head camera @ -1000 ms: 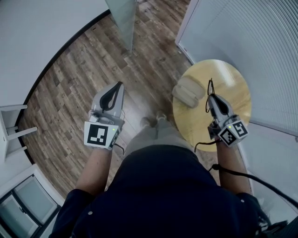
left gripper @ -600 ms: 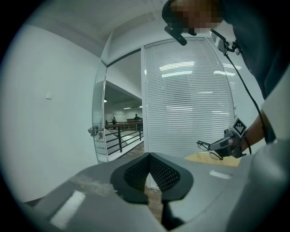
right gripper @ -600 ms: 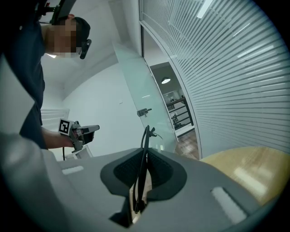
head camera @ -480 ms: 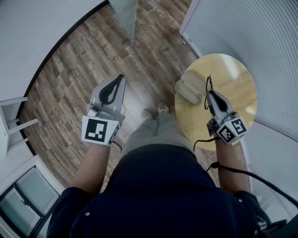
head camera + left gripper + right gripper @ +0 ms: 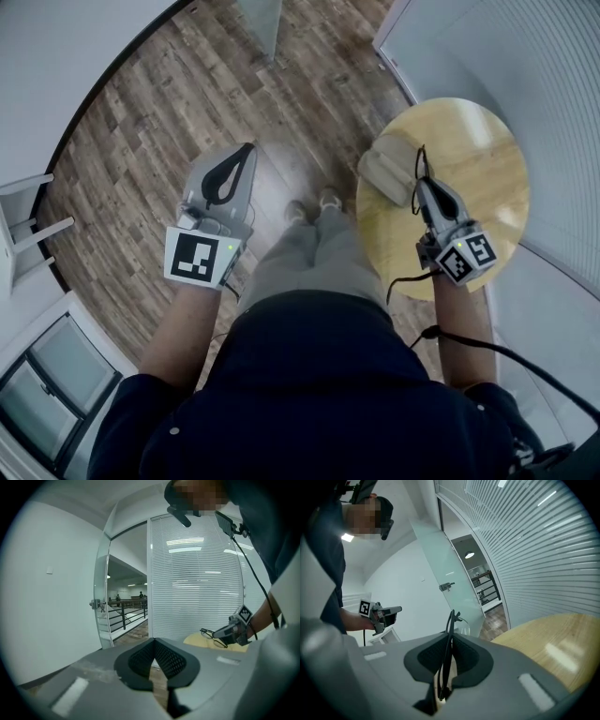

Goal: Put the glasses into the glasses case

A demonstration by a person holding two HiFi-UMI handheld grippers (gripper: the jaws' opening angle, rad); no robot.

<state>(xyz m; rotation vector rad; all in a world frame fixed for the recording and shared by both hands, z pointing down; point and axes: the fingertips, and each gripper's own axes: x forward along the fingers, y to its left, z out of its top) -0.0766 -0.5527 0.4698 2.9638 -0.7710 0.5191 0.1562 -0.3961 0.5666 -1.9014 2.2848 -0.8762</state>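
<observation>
While clamping glasses [image 5: 447,653], the right gripper [image 5: 421,185] tilts down over the table [image 5: 487,150].

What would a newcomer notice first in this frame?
The thin black-framed glasses, pinched in the right tool over the round light wooden table at right. The beige glasses case lies at that table's left edge; the left tool hangs shut and empty over the plank floor.
</observation>
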